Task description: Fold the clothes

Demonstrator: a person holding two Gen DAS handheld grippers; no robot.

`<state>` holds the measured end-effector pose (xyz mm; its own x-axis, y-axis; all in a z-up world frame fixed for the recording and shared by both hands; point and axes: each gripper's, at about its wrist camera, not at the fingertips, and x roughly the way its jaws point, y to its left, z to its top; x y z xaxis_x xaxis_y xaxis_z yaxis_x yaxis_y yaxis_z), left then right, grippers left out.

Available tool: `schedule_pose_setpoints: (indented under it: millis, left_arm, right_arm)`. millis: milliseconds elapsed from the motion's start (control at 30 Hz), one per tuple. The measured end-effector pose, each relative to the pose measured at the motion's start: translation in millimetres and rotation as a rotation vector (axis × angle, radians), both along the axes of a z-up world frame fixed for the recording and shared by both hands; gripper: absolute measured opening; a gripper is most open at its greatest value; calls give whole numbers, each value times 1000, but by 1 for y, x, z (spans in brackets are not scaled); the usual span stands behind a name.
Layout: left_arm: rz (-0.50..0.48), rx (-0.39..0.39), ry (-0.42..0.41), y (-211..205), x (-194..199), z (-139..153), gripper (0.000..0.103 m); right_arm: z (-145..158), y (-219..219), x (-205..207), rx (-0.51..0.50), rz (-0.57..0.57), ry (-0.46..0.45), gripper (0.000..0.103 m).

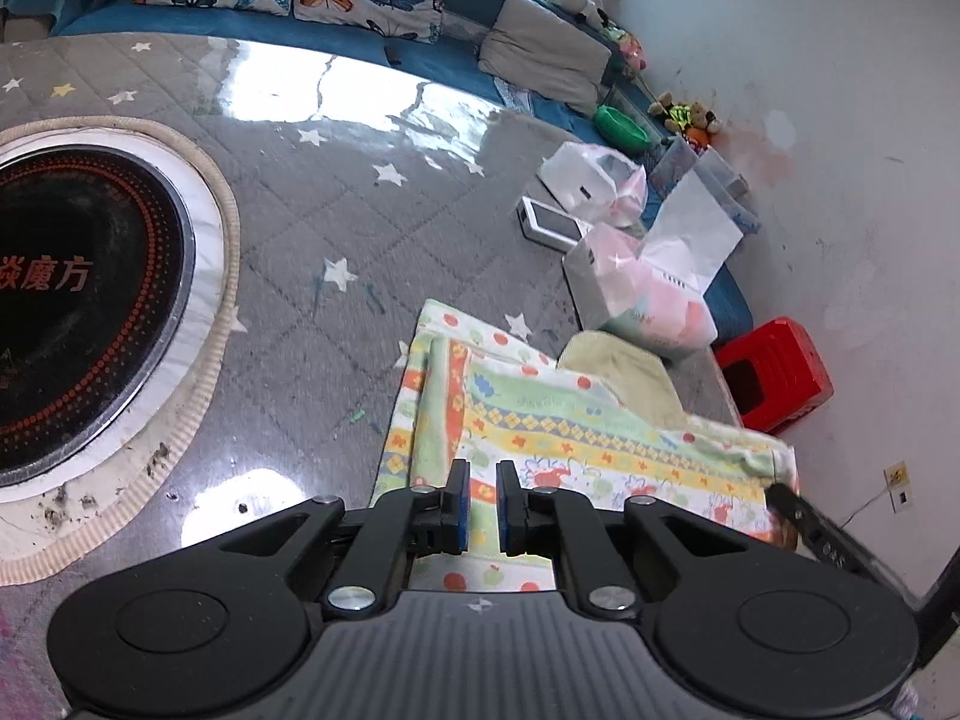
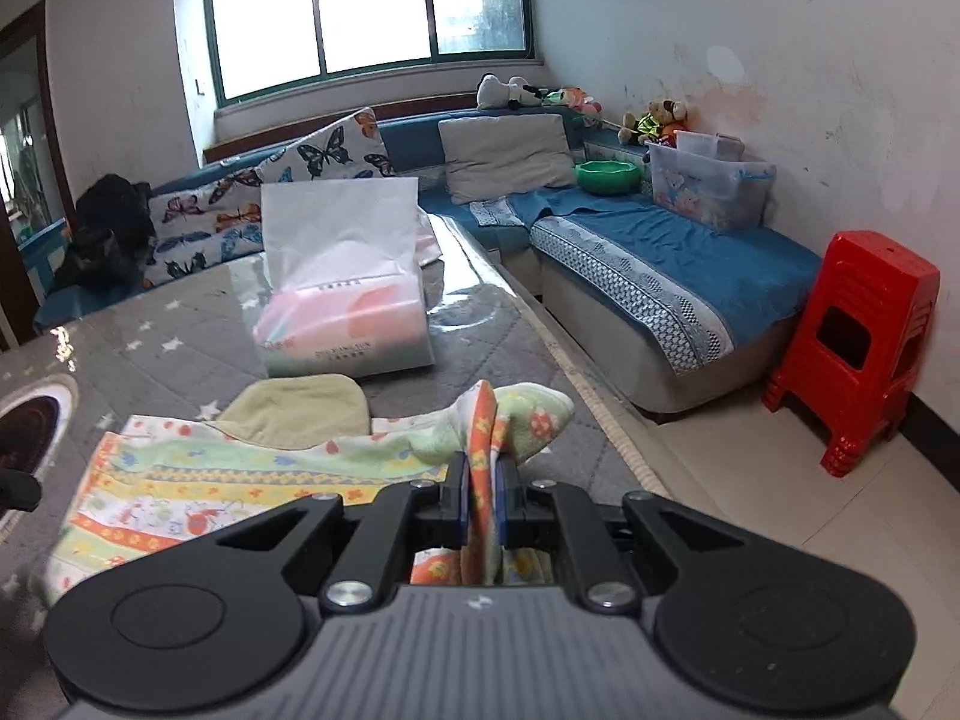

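Observation:
A patterned cloth [image 1: 540,420] with orange, yellow and green stripes lies spread on the grey quilted table; it also shows in the right wrist view [image 2: 240,474]. My left gripper [image 1: 483,480] hovers over the cloth's near part with its jaws a small way apart and nothing between them. My right gripper [image 2: 483,480] is shut on the cloth's right corner [image 2: 486,420], which is bunched and lifted between the pads. The right gripper's tip shows in the left wrist view [image 1: 786,498] at the cloth's right edge. A folded pale green cloth [image 1: 624,366] lies beside the patterned one and also appears in the right wrist view [image 2: 300,405].
A tissue pack [image 2: 348,324] stands behind the cloths, with a white box [image 1: 552,222] and a bag beyond. A round black cooktop [image 1: 78,312] sits in the table at left. A blue sofa [image 2: 660,252] and a red stool [image 2: 864,348] are off the table's right edge [image 2: 600,402].

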<state>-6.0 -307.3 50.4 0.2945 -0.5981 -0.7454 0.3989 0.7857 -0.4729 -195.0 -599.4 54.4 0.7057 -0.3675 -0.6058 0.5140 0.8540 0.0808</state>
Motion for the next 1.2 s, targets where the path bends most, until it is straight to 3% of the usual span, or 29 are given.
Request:
schedule_pose_setpoints:
  millis: [133,300,367,467,633,700,967,1200]
  left_arm:
    - [-2,18,10,1,-2,-5,10]
    - [-13,47,-9,1,-7,-6,13]
    - [-25,58,-27,1,-10,-5,15]
    - [-44,63,-56,0,-17,-1,26]
    - [-91,75,-102,-5,-33,3,38]
    - [-106,82,-110,-8,-39,3,46]
    - [-114,105,-94,-7,-43,-7,48]
    - [-121,122,-92,-6,-44,-15,50]
  right_arm:
    - [-6,-3,9,-9,-3,35,10]
    - [-5,4,6,-35,16,50,25]
    - [-1,11,3,-38,43,47,39]
    - [3,32,-4,-45,103,42,57]
    - [2,66,-1,-32,189,40,80]
    - [0,79,2,-26,213,37,84]
    - [-9,120,21,-28,279,33,98]
    - [-30,132,33,-76,276,125,103]
